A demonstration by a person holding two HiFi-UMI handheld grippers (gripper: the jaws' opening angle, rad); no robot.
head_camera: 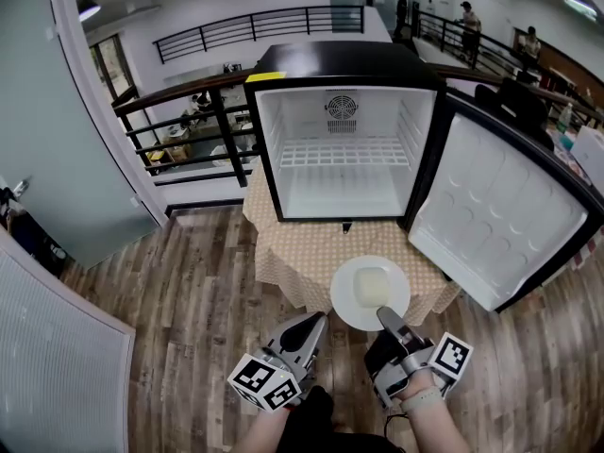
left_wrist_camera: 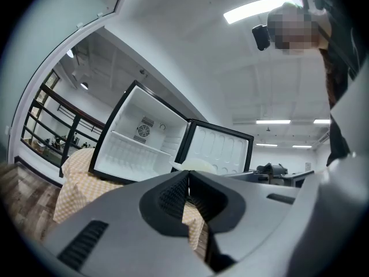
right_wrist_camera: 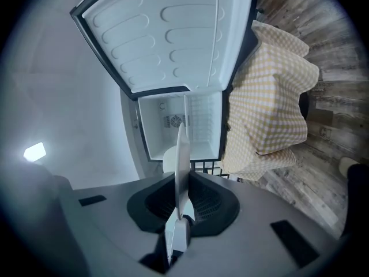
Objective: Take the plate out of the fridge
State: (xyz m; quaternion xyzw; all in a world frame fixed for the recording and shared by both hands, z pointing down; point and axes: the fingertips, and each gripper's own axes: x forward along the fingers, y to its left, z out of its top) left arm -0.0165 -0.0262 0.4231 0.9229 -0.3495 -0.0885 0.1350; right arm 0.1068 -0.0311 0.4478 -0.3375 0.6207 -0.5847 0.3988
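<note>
A white plate (head_camera: 357, 302) carrying a pale yellow block (head_camera: 373, 286) hangs over the front edge of the table, outside the fridge. My right gripper (head_camera: 388, 318) is shut on the plate's near rim. In the right gripper view the plate (right_wrist_camera: 182, 154) stands edge-on between the pads. My left gripper (head_camera: 315, 325) sits just left of the plate, shut and holding nothing. In the left gripper view its pads (left_wrist_camera: 173, 196) meet, and the plate (left_wrist_camera: 196, 166) shows beyond them. The small black fridge (head_camera: 344, 64) stands open with bare white shelves.
The fridge door (head_camera: 500, 210) swings wide to the right. A checked cloth (head_camera: 293, 253) covers the small table under the fridge. A black railing (head_camera: 189, 130) runs behind on the left, and a grey wall (head_camera: 57, 140) stands at the far left. Wood floor (head_camera: 189, 300) lies around the table.
</note>
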